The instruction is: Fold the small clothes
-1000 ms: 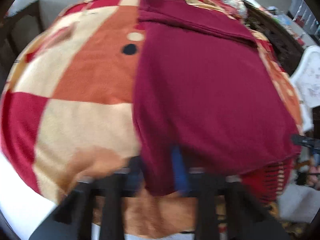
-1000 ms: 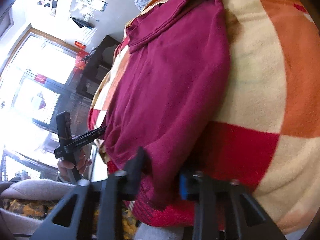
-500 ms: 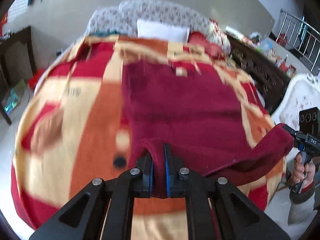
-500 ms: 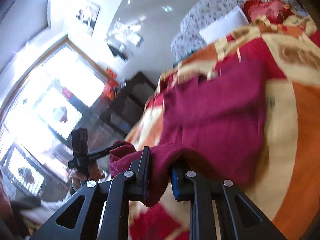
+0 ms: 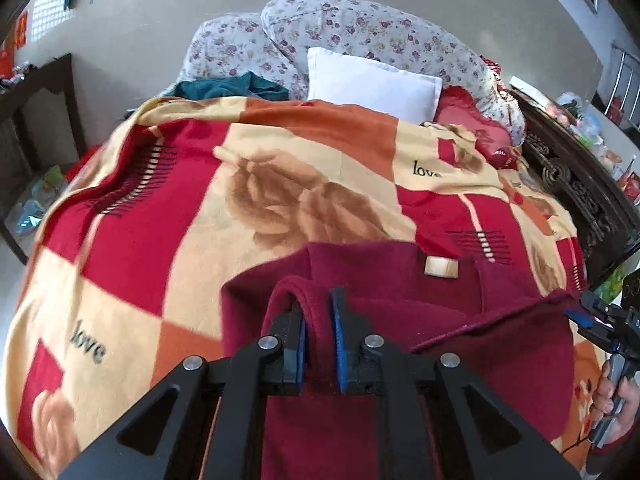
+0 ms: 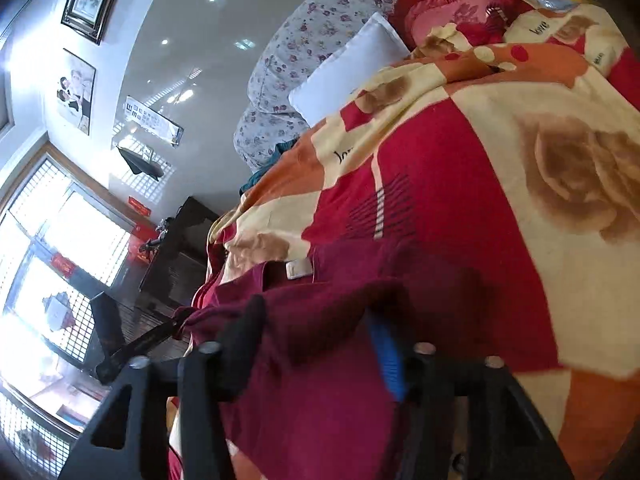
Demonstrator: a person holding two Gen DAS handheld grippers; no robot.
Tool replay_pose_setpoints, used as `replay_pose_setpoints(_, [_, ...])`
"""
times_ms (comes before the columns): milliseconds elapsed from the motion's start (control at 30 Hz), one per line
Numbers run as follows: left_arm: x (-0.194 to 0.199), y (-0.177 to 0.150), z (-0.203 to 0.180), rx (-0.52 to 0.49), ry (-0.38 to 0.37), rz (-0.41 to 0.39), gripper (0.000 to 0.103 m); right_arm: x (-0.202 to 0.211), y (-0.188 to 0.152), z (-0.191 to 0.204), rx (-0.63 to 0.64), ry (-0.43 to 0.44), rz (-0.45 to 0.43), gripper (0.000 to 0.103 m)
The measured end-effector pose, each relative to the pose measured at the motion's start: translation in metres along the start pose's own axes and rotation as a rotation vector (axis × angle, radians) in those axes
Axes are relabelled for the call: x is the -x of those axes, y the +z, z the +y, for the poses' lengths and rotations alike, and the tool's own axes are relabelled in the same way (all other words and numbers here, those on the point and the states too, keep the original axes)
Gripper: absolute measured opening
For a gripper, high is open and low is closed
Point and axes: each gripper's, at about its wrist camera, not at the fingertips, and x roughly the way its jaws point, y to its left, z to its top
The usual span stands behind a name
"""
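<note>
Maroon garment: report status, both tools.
Left tool opening, maroon garment between pads. Right tool opening over its hem. Blanket ahead bare.

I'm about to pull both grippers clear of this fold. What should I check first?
1. Left gripper let go: jaws opening, but a maroon garment fold is pinched between its fingers: not ok.
2. Right gripper let go: jaws opening, cloth between them, unpinched: ok.
3. Folded half lies over the garment, short of the label: ok.
4. Edges aligned: cannot tell.
5. Blanket outside both grips: ok.
</note>
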Motion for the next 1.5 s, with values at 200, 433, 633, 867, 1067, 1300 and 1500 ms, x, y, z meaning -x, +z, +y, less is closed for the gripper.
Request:
replay_pose_setpoints(200, [0.019,0.003,0.005,0.018,-0.098,0.012,0.043,0.040,0.005,0.012,0.036,0.007,-0.083,0.077])
replay_pose_setpoints(433, [0.054,0.013,0.002,0.016,0.011,-0.167,0.088,0.001,-0.009,0.056,0.294,-0.145,0.000,0.059])
replay_pose_setpoints(633, [0.011,0.004,-0.017,-0.062,0.100,-0.093,0.088,-0.056,0.001,0.035,0.344,-0.368,0.017,0.056])
replay_pose_setpoints(867, [-0.065,0.009,0.010,0.039,0.264,0.003,0.088,-0.095,0.009,-0.008,0.246,-0.427,0.135,0.054])
replay_pose_setpoints(1067, [-0.048,0.001,0.019,0.089,0.214,0.001,0.089,-0.047,-0.004,0.028,0.285,-0.384,0.056,0.056])
replay_pose_setpoints(1300, [0.007,-0.035,0.009,0.015,0.230,-0.050,0.089,-0.008,-0.053,0.059,0.372,-0.358,0.078,0.060])
replay_pose_setpoints(1500, [0.027,-0.076,0.000,-0.046,0.239,-0.059,0.089,-0.017,-0.084,0.044,0.376,-0.404,0.141,0.061])
